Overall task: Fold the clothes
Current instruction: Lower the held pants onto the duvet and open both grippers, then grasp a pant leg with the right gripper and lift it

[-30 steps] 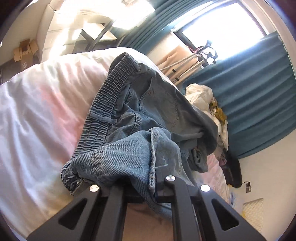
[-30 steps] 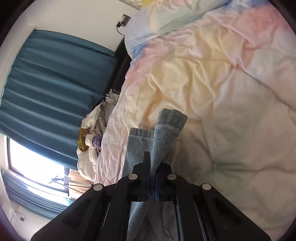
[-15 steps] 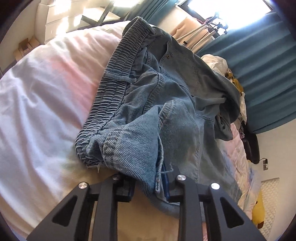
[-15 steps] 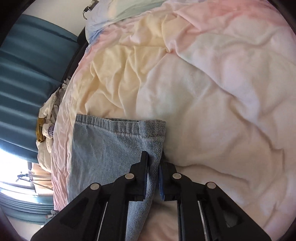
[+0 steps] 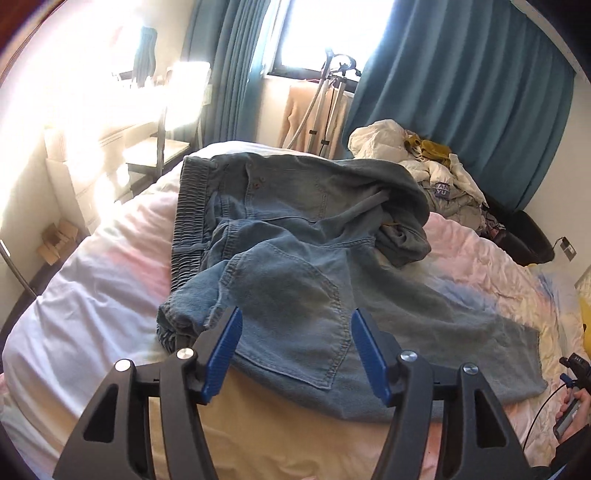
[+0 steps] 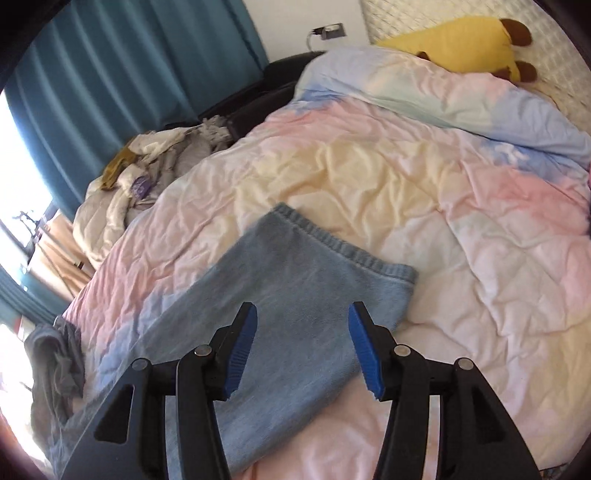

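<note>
both grippers — left gripper (image 5: pixel 295 354), right gripper (image 6: pixel 301 347) — tilted down, jaws opening over jeans (image 5: pixel 295 258).

Blue denim jeans (image 5: pixel 295 280) on bed, waist end bunched, leg w/ hem flat.

This is a bedroom in a home; a wide bed (image 5: pixel 92 314) under a rumpled pastel duvet (image 6: pixel 406 184) fills both views; teal curtains (image 5: pixel 461 92) hang at a bright window (image 5: pixel 332 33) beyond the bed's far side; a heap of pale laundry (image 5: pixel 424 166) lies between bed and curtains; a yellow plush toy (image 6: pixel 461 40) rests at the head of the bed against a quilted headboard (image 6: pixel 424 18); jeans (image 5: pixel 295 258) lie spread on the bed; a sunlit desk (image 5: pixel 147 122) stands beyond its foot.
</note>
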Action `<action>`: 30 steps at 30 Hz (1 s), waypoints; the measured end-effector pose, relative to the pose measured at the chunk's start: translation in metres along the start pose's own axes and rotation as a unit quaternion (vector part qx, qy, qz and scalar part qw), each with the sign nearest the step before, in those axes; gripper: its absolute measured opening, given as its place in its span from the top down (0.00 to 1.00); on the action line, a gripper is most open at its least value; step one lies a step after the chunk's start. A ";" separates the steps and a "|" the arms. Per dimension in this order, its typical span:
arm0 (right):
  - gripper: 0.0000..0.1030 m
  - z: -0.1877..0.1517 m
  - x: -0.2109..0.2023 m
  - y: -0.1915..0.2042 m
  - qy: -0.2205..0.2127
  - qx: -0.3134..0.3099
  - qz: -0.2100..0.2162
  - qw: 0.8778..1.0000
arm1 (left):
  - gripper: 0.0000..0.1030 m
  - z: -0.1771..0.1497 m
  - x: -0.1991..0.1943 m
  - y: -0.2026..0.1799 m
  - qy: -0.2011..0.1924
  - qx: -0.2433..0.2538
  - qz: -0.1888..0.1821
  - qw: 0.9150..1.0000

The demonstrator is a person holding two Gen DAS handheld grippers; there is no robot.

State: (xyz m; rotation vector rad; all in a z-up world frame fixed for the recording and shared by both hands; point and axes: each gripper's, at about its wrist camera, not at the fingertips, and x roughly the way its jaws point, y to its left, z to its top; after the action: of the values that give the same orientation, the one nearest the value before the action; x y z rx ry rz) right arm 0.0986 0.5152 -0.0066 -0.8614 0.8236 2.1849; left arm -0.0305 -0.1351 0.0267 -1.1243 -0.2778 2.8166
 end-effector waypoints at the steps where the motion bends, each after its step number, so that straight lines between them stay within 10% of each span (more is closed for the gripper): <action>1: 0.50 -0.004 -0.005 0.013 -0.001 -0.015 0.016 1.000 | 0.39 0.000 0.001 -0.009 -0.001 0.006 -0.002 1.000; 18: 0.50 -0.094 -0.047 0.146 -0.002 -0.210 0.182 0.961 | 0.39 0.007 0.036 -0.112 -0.013 0.095 -0.028 0.995; 30: 0.36 -0.145 -0.009 0.265 0.035 -0.319 0.277 0.906 | 0.39 0.008 0.082 -0.079 -0.004 0.078 -0.010 0.997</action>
State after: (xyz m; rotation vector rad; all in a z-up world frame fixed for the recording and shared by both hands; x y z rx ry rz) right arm -0.0420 0.2474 -0.0028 -1.1111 0.3938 3.0307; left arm -0.0937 -0.0464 -0.0071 -1.0700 -0.0672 2.7697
